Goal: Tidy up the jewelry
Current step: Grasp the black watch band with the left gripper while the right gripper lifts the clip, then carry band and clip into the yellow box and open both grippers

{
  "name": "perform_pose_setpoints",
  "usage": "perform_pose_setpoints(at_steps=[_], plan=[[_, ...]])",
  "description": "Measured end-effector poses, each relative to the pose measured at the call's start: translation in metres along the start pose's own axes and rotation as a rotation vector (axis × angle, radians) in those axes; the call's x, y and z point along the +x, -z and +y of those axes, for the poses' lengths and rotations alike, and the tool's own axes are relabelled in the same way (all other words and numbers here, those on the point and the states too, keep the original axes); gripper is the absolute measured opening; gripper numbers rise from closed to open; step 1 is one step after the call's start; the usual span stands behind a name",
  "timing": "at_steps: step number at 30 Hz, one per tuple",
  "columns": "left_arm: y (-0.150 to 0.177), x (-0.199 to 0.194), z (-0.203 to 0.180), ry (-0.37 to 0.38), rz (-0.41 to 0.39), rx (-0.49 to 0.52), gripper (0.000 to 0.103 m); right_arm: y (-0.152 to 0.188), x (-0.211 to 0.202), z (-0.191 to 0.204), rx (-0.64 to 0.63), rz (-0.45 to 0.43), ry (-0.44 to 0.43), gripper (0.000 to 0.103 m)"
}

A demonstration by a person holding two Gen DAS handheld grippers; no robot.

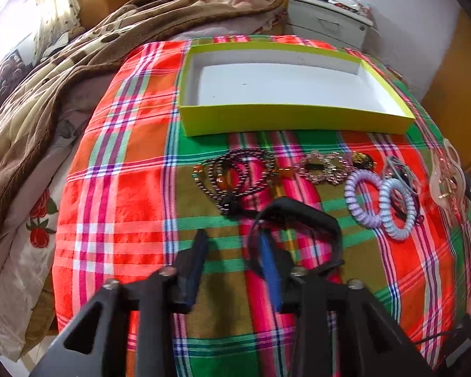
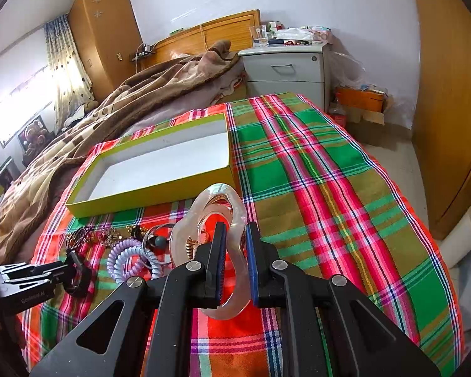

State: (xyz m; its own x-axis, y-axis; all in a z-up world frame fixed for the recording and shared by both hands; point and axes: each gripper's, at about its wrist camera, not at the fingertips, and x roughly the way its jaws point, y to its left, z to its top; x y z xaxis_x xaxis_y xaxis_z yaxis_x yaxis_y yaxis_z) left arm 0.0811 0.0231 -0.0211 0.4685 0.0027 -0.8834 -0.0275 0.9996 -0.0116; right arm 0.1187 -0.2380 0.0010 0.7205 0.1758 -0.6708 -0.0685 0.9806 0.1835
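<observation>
Right now the right gripper point(image 2: 235, 235) has its jaws closed most of the way on a translucent pinkish hair claw point(image 2: 218, 216), the blue pads pinching one loop of its rim while it is lifted above the plaid cloth point(image 2: 329, 188) on the bed. Judging by its glossy, rigid look, the claw is light and stiff but slick and could crack or twist out; a hold across the thick rim near its spring hinge seems safest.

The left gripper point(image 1: 235, 245) has its jaws fairly wide apart, with a black band point(image 1: 298, 216) looped over the right finger rather than pinched between the pads. That band looks soft and floppy, so it may slide off.

Beyond the jaws, along the near edge of the cloth, lie a dark beaded necklace point(image 1: 238, 172), a sparkly bracelet point(image 1: 320, 166) and two coiled hair ties point(image 1: 380, 201), touching each other. Past them sits the yellow-green box point(image 1: 292, 119), nothing in it yet.
</observation>
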Motion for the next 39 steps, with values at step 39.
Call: perform_pose_setpoints(at_steps=[39], plan=[[-0.072,-0.030,0.019,0.194,-0.204,-0.065,0.009,-0.066,0.011,0.048,-0.114,-0.054,-0.033,0.013]])
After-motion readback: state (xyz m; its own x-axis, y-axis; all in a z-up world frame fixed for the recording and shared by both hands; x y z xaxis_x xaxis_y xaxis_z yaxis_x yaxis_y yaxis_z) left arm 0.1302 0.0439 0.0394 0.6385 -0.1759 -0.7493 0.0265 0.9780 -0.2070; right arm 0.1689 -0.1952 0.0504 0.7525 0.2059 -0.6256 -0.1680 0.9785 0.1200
